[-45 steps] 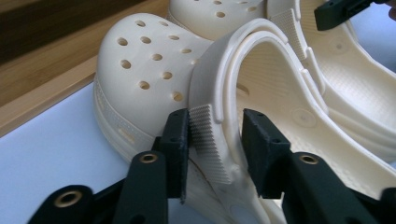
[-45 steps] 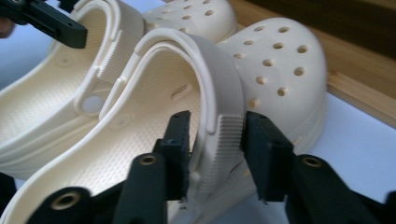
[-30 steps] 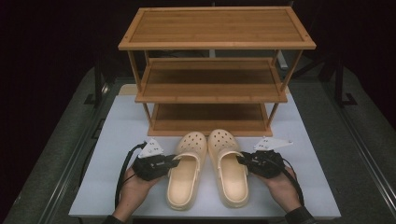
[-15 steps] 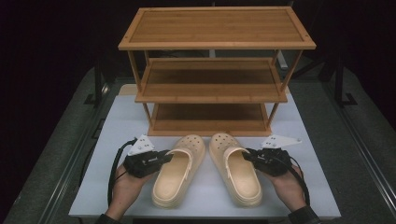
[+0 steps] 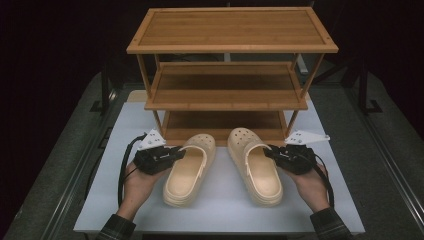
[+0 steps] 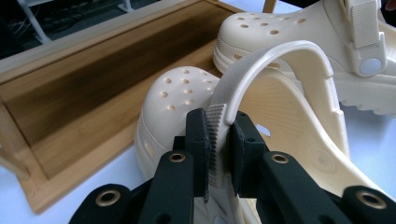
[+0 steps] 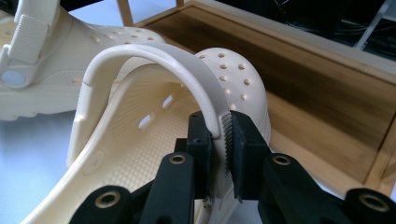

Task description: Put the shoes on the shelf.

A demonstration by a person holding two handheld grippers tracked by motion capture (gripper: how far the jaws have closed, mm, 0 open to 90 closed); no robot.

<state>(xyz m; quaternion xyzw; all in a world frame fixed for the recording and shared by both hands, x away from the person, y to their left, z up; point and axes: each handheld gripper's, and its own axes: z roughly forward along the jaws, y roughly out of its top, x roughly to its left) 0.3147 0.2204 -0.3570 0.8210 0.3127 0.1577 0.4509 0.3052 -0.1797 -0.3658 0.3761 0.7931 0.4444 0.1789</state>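
Note:
Two cream clogs lie on the white table in front of a wooden shelf rack (image 5: 227, 95). My left gripper (image 5: 176, 155) is shut on the strap of the left clog (image 5: 187, 170); in the left gripper view the strap (image 6: 261, 70) is pinched between the black pads (image 6: 201, 135). My right gripper (image 5: 270, 152) is shut on the strap of the right clog (image 5: 257, 167), and the right gripper view shows that strap (image 7: 163, 60) clamped between its pads (image 7: 240, 140). Both clogs point their toes at the rack's bottom shelf (image 5: 225, 122), heels splayed outward.
The three-tier bamboo rack has bare shelves; its bottom shelf (image 6: 84, 79) lies just beyond the clog toes. Rack legs (image 5: 159, 122) flank the bottom opening. The white table (image 5: 220, 205) has free room near its front edge. Dark floor surrounds the table.
Both clogs have been lifted slightly and moved toward the rack, heels swinging outward. Both hands moved with them; the grips stayed on the straps.

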